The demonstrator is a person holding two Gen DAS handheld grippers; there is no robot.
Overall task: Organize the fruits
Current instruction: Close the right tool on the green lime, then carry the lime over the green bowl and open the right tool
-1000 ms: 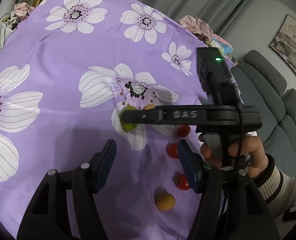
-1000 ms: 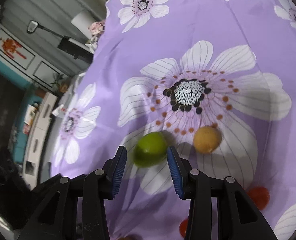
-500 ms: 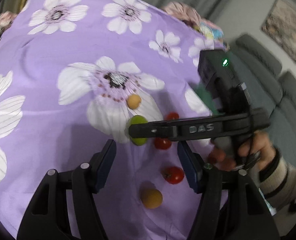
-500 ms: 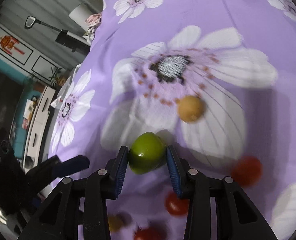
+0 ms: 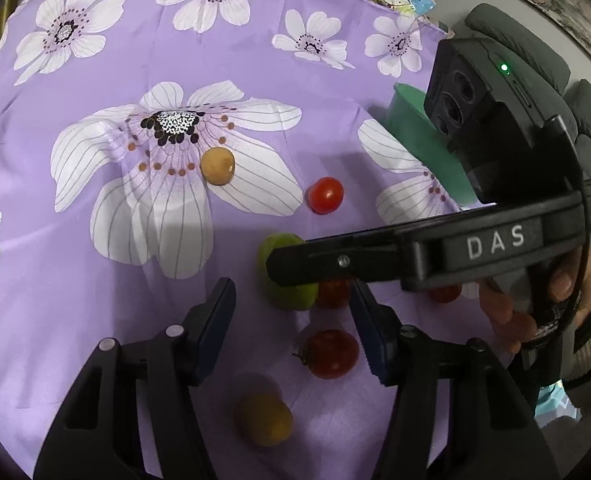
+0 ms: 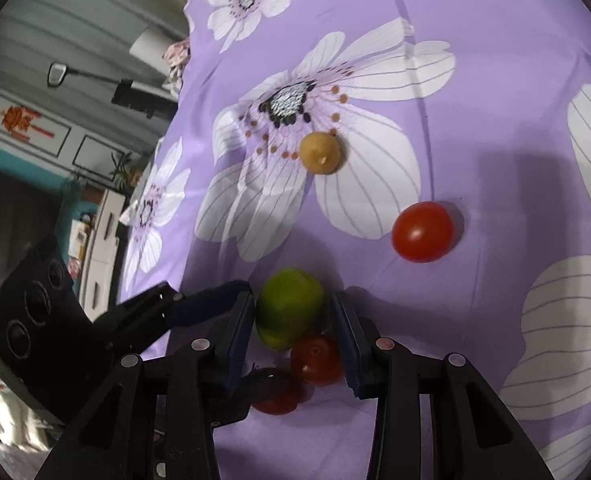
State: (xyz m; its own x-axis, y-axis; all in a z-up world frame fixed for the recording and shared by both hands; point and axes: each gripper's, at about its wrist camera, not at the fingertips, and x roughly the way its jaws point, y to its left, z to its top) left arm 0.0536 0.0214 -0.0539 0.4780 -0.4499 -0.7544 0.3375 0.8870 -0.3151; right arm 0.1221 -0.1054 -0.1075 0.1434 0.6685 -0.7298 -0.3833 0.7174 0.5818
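Lime [image 6: 289, 306] sits clamped between my right gripper's [image 6: 293, 336] jaws, low over the purple flowered cloth [image 5: 95, 80] on the tabletop, with a cherry tomato [image 6: 316, 360] touching it underneath. My left gripper [image 5: 291, 328] hangs with nothing in it, jaws partly apart after just closing a little, a second tomato [image 5: 330, 354] lying loose between them. A tan fruit [image 5: 217, 166] rests on the big flower print, and a green cup [image 5: 419, 140] stands towards the cloth's right edge.
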